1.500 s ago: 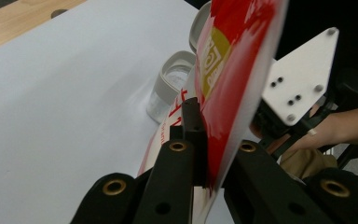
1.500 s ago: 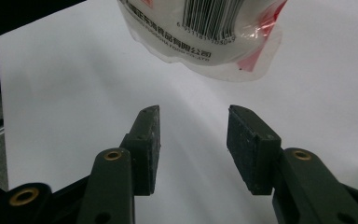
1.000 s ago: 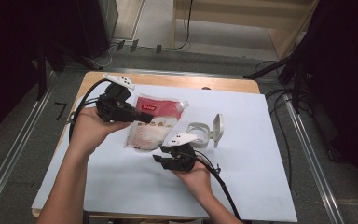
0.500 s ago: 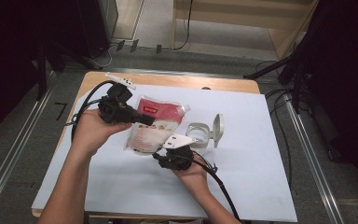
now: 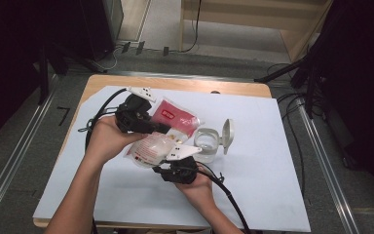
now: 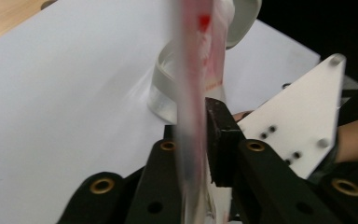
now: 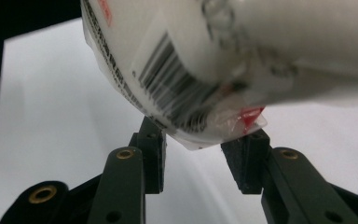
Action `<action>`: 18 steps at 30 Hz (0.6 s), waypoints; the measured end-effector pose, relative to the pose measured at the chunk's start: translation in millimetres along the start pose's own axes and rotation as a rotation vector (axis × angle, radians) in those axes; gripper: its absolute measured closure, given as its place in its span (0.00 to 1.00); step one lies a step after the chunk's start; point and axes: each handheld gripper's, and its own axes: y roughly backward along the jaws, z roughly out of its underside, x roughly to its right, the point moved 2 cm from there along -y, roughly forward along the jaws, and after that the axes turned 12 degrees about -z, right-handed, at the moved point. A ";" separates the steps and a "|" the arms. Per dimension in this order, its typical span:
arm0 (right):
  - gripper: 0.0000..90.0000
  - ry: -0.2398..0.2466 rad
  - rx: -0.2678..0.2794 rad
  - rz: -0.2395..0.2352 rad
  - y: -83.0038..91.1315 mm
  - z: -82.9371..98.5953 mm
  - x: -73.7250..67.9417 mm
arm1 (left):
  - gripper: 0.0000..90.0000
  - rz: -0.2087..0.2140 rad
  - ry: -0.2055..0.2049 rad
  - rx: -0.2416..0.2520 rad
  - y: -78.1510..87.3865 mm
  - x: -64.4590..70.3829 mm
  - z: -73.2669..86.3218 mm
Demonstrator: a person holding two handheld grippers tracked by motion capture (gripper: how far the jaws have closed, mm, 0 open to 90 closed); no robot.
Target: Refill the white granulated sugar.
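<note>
The left gripper [image 5: 161, 128] pinches the pouch [image 5: 163, 136] above the desk [image 5: 272, 195]; the right gripper [image 7: 200, 163], jaws spread, sits at its near corner, left of the jar [image 5: 208, 145].

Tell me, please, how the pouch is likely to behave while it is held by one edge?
The pouch is clear film pinched flat in the left gripper, so it probably bends and sags rather than staying stiff. Its lower end bulges with white contents above the open right gripper, so the weight likely settles there. The glossy film may be slippery.
</note>
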 end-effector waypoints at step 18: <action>0.67 -0.059 -0.016 -0.017 -1.4 -1.5 -9.5 | 1.00 0.090 0.251 -0.123 -17.0 -2.0 1.1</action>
